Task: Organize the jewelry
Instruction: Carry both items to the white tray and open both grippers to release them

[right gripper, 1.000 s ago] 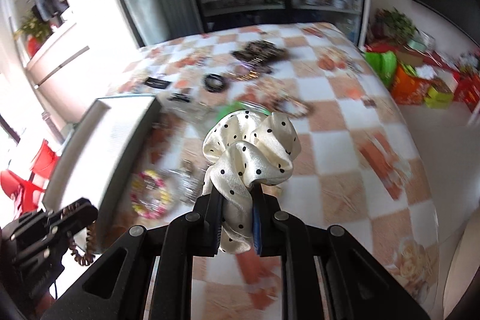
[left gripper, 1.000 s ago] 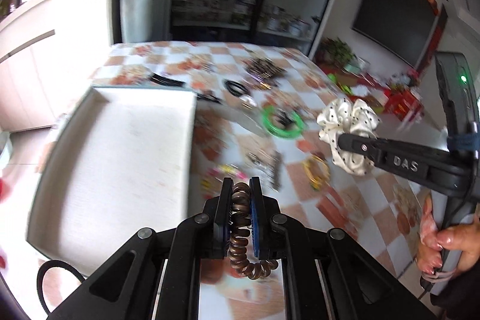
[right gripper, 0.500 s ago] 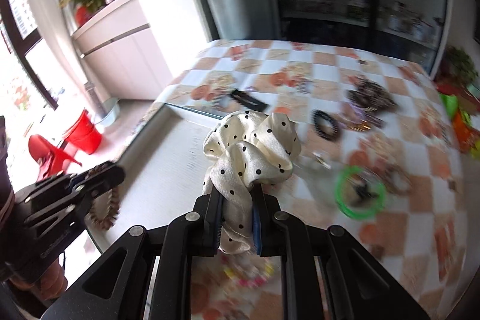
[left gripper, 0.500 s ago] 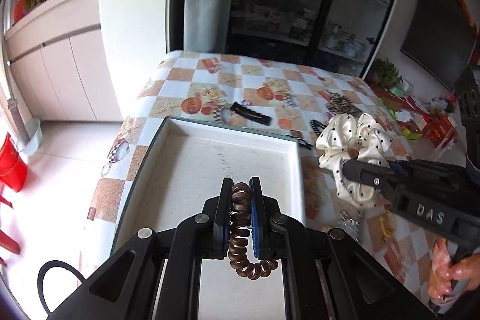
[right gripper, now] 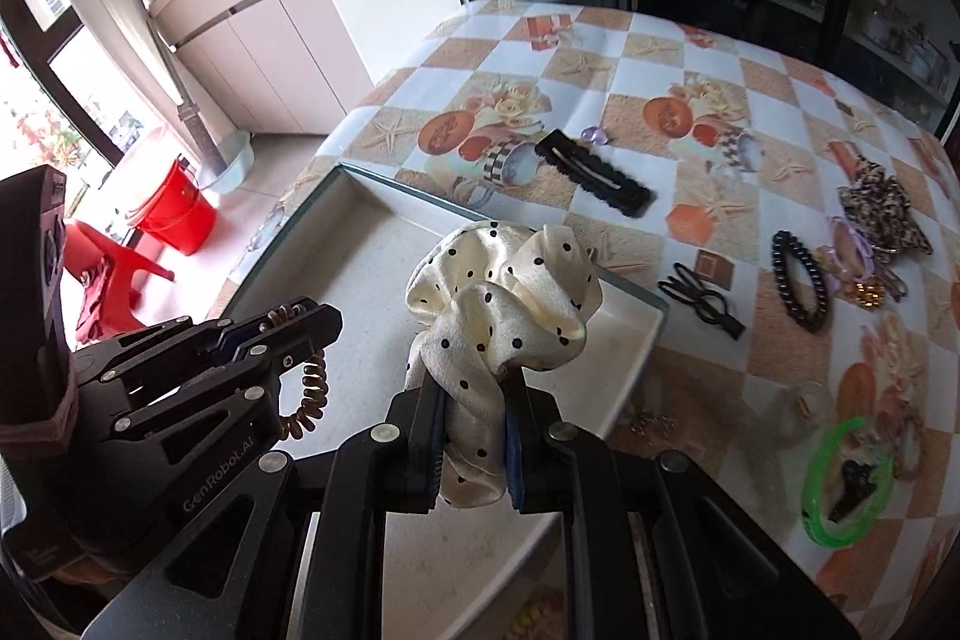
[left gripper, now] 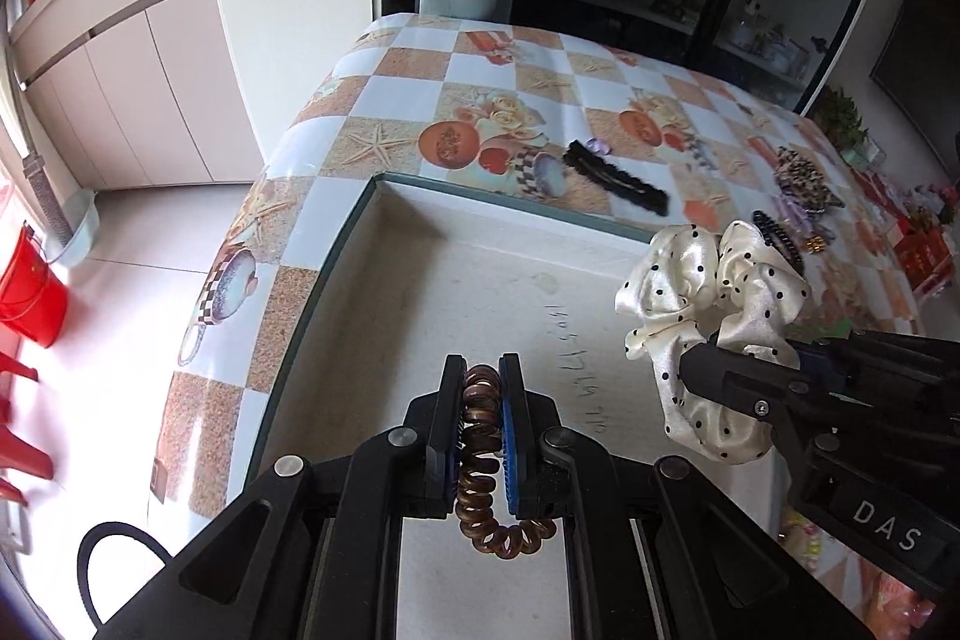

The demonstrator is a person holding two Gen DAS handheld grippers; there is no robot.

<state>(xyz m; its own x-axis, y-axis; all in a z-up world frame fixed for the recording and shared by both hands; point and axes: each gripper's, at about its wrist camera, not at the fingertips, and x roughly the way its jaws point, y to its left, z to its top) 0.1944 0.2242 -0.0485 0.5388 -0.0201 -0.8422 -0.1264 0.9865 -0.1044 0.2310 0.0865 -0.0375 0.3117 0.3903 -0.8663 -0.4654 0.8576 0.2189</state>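
Observation:
My left gripper (left gripper: 482, 376) is shut on a brown spiral hair tie (left gripper: 480, 454) and holds it above the white tray (left gripper: 420, 280). It also shows in the right wrist view (right gripper: 300, 316) with the spiral tie (right gripper: 309, 388) hanging from it. My right gripper (right gripper: 474, 382) is shut on a cream polka-dot scrunchie (right gripper: 504, 304) and holds it over the tray (right gripper: 360, 244). The scrunchie also shows in the left wrist view (left gripper: 714, 316), to the right of my left gripper.
On the checkered tablecloth beyond the tray lie a black fuzzy hair clip (right gripper: 591, 175), a small black clip (right gripper: 699, 307), a black spiral tie (right gripper: 801, 280), a leopard scrunchie (right gripper: 882, 208) and a green bangle (right gripper: 840, 478). A red bucket (right gripper: 174, 208) stands on the floor.
Both grippers have swung left from over the scattered accessories to above the tray, each still holding its item. They now sit lower and closer to the tray floor.

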